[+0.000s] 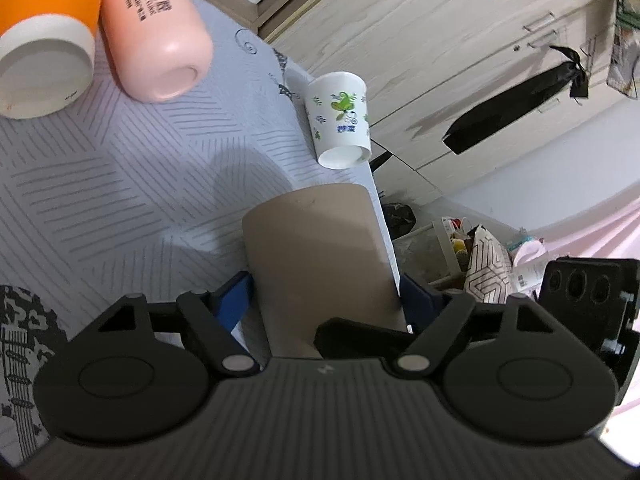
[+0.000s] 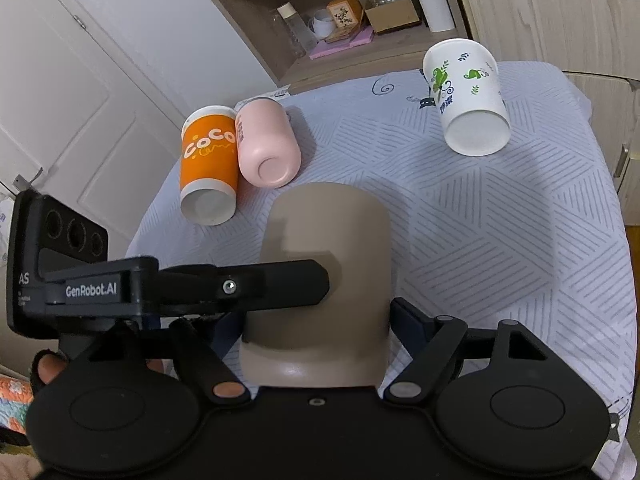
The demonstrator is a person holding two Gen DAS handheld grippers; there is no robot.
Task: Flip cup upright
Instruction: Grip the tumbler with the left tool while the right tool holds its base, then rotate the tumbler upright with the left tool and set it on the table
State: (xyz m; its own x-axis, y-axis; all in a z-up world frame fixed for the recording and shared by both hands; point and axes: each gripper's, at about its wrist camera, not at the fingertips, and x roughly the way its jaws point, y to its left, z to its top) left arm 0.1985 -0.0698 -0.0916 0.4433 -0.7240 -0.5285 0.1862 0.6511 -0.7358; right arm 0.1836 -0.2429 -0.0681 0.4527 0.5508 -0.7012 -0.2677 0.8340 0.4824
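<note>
Your left tongs (image 1: pixel 326 300) and right tongs (image 2: pixel 316 320) are both clenched on the brown cup (image 2: pixel 324 264), which lies on its side on the patterned surface (image 2: pixel 500 220), closed base pointing away from your right tongs. Beyond it, an orange cup (image 2: pixel 208 160) touches a pink cup (image 2: pixel 266 148); a white floral cup (image 2: pixel 468 96) lies well apart, all on their sides.

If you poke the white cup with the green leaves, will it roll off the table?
Probably. The white cup lies on its side, so its round wall would likely roll. It tapers, so it would likely curve rather than go straight. In the left wrist view it lies right at the edge of the table, so a small push might tip it off. It looks like thin paper, likely light.
</note>
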